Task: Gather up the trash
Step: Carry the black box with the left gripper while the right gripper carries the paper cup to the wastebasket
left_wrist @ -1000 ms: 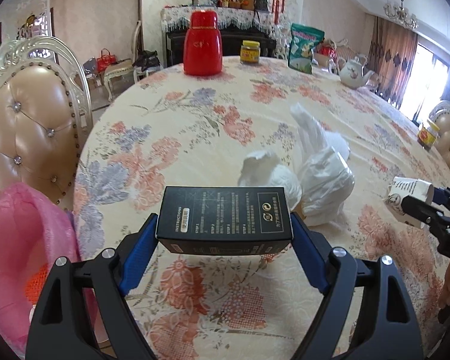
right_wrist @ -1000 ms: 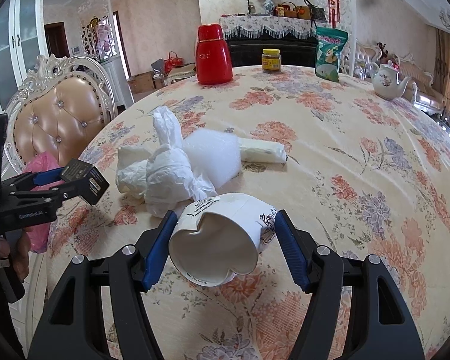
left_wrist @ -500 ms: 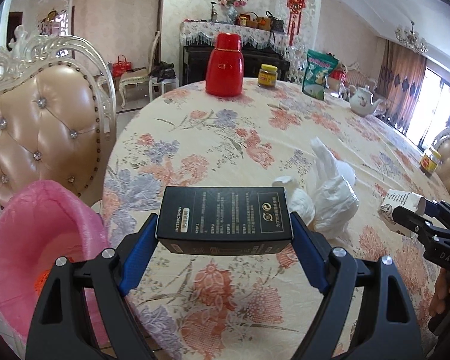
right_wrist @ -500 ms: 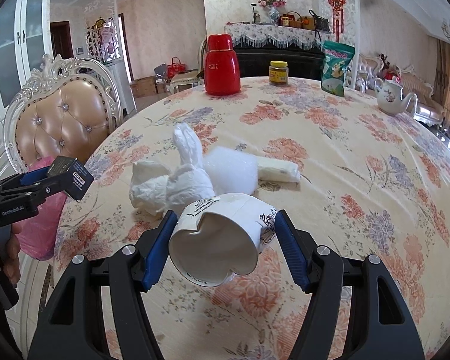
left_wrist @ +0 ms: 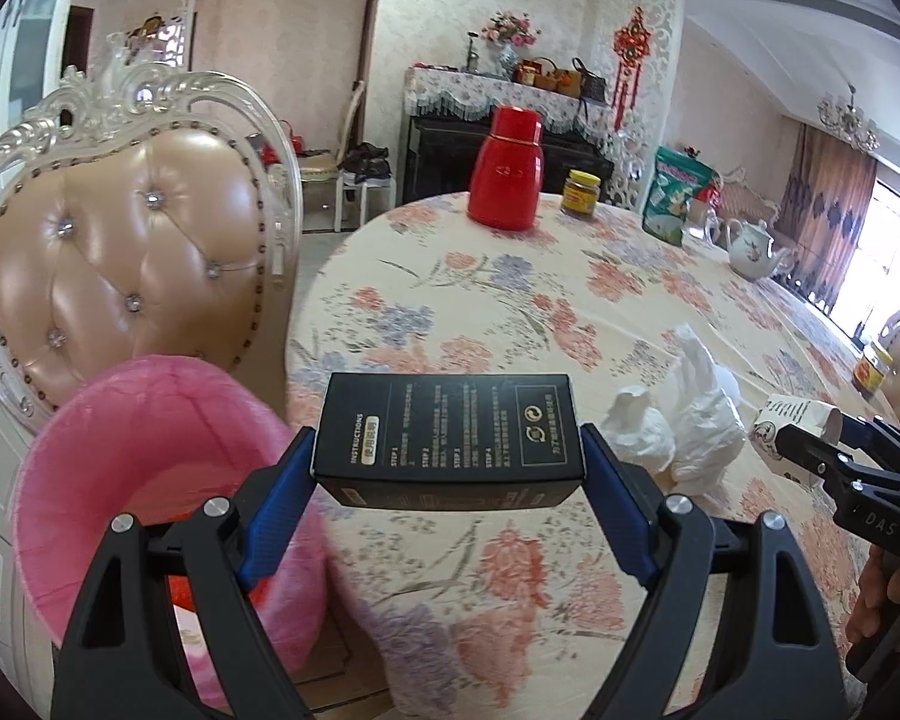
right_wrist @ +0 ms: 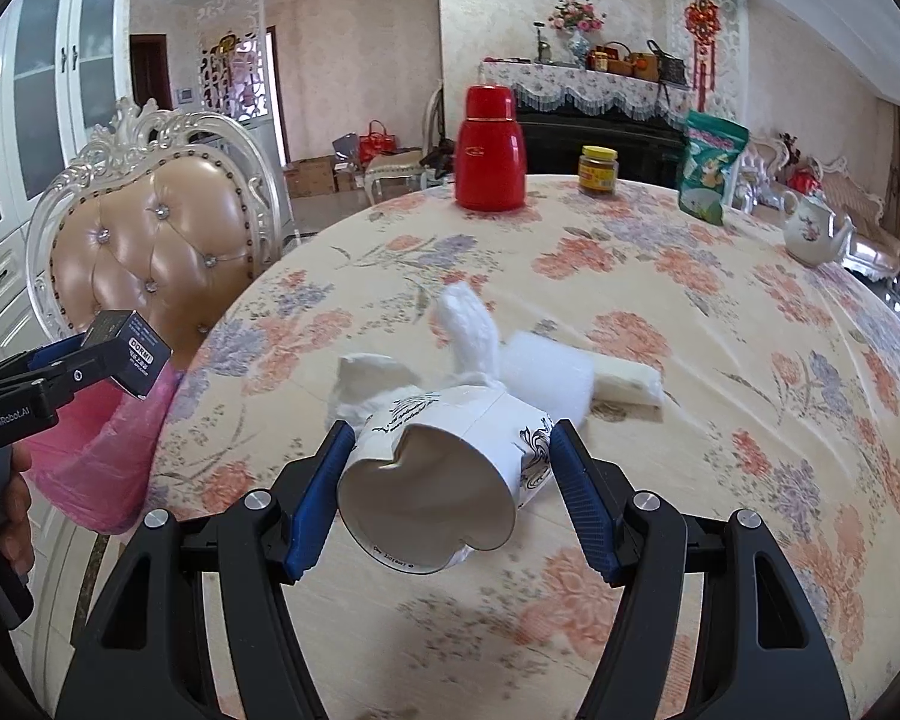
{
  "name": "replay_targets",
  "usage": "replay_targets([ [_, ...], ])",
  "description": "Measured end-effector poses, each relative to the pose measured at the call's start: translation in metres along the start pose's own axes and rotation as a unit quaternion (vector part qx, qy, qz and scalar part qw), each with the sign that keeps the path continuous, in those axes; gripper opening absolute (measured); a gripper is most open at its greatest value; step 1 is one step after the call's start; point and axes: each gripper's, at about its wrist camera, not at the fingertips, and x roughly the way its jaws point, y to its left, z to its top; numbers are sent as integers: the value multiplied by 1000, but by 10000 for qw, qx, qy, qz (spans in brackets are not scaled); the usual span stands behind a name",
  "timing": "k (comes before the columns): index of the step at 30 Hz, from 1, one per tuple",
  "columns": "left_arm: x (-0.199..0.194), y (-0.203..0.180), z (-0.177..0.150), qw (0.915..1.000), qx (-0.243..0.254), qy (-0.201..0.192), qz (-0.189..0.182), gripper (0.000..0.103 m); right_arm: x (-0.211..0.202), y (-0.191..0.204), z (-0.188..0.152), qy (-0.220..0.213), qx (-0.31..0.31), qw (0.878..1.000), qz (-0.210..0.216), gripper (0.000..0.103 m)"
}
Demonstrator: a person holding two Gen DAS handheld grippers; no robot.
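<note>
My left gripper [left_wrist: 448, 468] is shut on a black box [left_wrist: 450, 429] with white print, held above the table's near edge beside a pink-lined bin [left_wrist: 144, 480]. In the right wrist view that same box [right_wrist: 129, 351] shows at the far left, over the pink bin [right_wrist: 102, 456]. A dented white paper cup [right_wrist: 444, 480] lies sideways between the blue pads of my right gripper [right_wrist: 447, 486], which is shut on it; the cup [left_wrist: 795, 429] also appears at the right edge of the left view. Crumpled white tissues [right_wrist: 468, 348] and a white wrapper [right_wrist: 627, 381] lie on the floral tablecloth [right_wrist: 690, 300].
A cream tufted chair [left_wrist: 132, 264] stands behind the bin. At the table's far side are a red thermos [left_wrist: 507, 171], a yellow-lidded jar [left_wrist: 581, 192], a green snack bag [left_wrist: 681, 195] and a white teapot [left_wrist: 753, 249]. A person's hand [right_wrist: 12, 516] grips the left handle.
Both grippers have drawn back and leftward from the table with box and cup still held. The pink bin and the chair now fill more of the left view.
</note>
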Motion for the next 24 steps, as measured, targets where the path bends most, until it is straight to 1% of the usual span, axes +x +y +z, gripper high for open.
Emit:
replay_targets([
  [11,-26,57,-4,9985,-354,-162,373,82,8,58,19,-80,-361,9986,390,64],
  [24,-56,124,-11,9935,-744,-286,813,82,21,129,39,-99,-756,9932,880,64],
])
